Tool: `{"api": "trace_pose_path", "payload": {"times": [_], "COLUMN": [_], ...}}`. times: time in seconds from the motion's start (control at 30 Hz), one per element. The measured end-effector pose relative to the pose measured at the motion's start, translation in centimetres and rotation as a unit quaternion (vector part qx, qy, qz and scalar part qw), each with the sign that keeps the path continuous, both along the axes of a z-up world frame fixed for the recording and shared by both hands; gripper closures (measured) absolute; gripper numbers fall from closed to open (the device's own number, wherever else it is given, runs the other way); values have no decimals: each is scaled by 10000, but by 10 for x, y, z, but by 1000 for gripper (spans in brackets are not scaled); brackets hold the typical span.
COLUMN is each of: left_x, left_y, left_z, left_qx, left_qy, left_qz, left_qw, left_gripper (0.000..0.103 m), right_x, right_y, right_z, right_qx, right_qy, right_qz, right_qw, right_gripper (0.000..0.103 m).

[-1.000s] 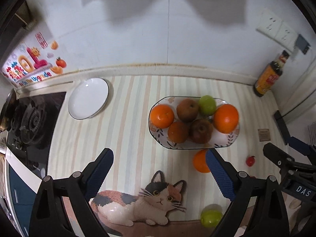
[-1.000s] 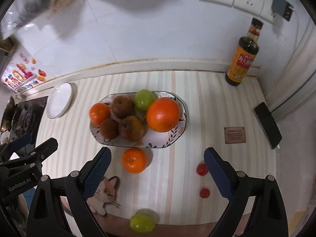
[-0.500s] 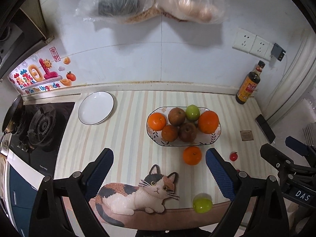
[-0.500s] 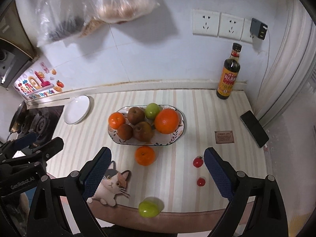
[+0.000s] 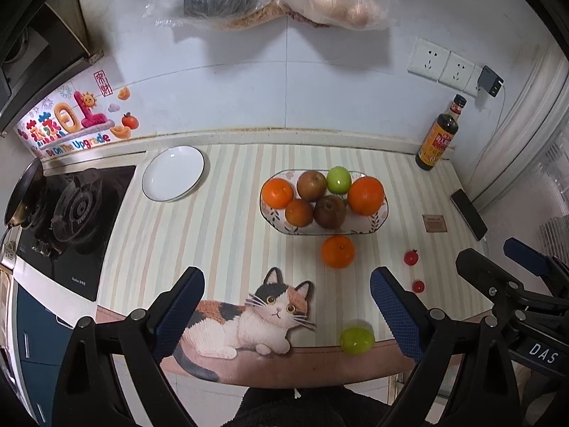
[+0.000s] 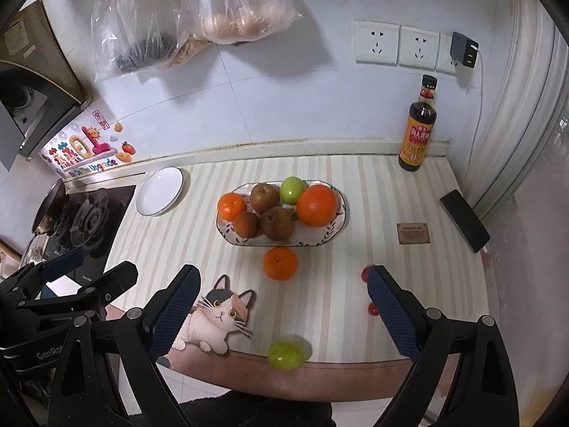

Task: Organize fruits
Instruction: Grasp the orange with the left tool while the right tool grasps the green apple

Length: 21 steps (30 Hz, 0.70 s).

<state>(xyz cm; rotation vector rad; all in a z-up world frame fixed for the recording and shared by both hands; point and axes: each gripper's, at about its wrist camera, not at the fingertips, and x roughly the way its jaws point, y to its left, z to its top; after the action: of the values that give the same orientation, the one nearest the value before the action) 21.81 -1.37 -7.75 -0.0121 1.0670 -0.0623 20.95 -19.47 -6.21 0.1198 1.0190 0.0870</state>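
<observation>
- The green fruit point(image 6: 285, 355) is sitting right at the front edge of the striped counter mat point(image 6: 338, 306); a clumsy nudge from a closing finger would likely be sending it rolling off onto the floor.
- The loose orange point(image 6: 280, 263) is lying just in front of the oval fruit dish point(image 6: 339, 226), which is already looking crowded with two oranges, three brownish fruits and a green one, so adding more is risking a pile that rolls out.
- The two small red fruits point(image 5: 410, 257) are lying well to the right, partly hidden behind the right gripper's finger in its own view, so they could be getting missed.
- The left gripper point(image 5: 287, 297) is hanging wide open above the cat picture point(image 5: 249, 316), gripping and touching nothing.
- The right gripper point(image 6: 282, 291) is likewise gaping wide, empty, hovering above the counter's front part.
</observation>
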Motion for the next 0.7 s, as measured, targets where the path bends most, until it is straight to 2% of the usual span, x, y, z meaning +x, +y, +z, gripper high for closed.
{"api": "trace_pose_path", "payload": {"times": [0.2, 0.27, 0.4, 0.57, 0.7], "left_x": [4, 7, 14, 20, 23], "left_y": [1, 2, 5, 9, 8], "left_z": [-16, -29, -71, -125, -151], "left_qx": [-69, -6, 253, 433, 467], "left_qy": [182, 344, 784, 1399, 1727], "left_qz": [4, 30, 129, 227, 258], "left_qw": [9998, 9994, 9965, 9890, 9835], "left_gripper": [7, 1, 0, 0, 0], "right_x": [6, 10, 22, 25, 20], "right_y": [-4, -7, -11, -15, -11], "right_z": [-21, -41, -117, -227, -276], "right_qx": [200, 289, 523, 899, 1220], "right_qy": [334, 624, 1631, 2900, 3403], "right_qz": [50, 65, 92, 44, 4], "right_qw": [9992, 9976, 9852, 9528, 9324], "right_gripper": [6, 6, 6, 6, 7]}}
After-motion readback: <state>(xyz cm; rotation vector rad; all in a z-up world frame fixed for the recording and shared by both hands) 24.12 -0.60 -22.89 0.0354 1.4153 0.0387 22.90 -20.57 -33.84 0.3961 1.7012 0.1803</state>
